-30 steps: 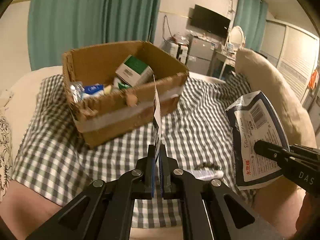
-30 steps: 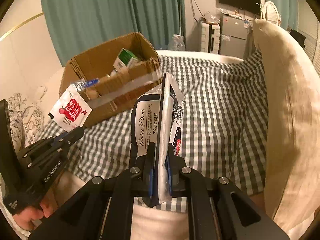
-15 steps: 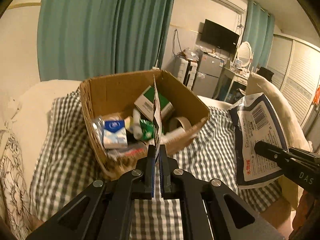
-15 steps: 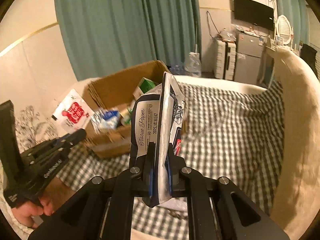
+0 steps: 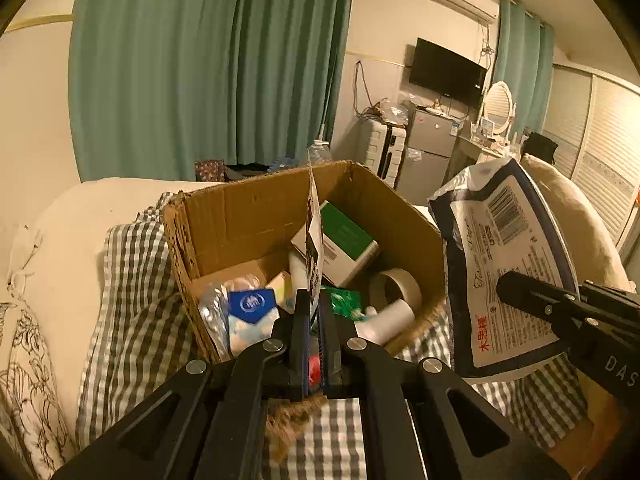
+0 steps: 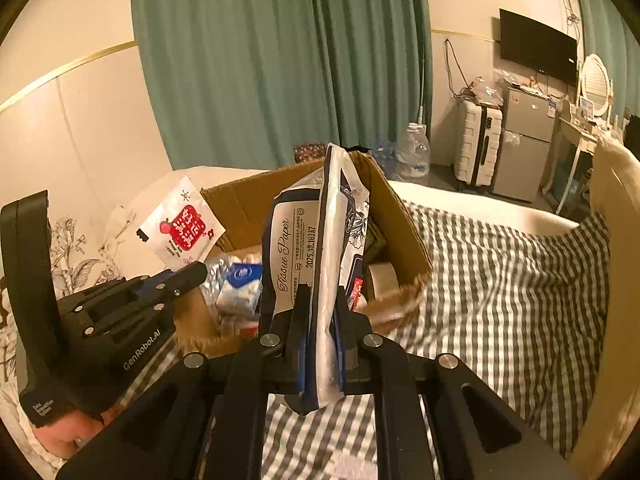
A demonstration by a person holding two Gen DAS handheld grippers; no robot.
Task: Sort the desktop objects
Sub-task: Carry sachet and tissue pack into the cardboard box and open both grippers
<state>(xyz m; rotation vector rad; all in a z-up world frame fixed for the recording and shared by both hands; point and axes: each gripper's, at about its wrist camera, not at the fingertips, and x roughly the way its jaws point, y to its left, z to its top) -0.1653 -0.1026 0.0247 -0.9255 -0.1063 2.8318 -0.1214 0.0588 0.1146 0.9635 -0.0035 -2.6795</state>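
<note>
Left wrist: sachet (image 5: pixel 314 240) pinched upright in left hand-held gripper (image 5: pixel 314 320).

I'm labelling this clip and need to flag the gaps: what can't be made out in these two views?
- Cardboard box, right wrist view: much of its inside is blocked by the tissue pack held in the right gripper.
- Red-printed sachet, left wrist view: seen edge-on in the left gripper, print unreadable.
- Blue packet: lettering too small.
</note>
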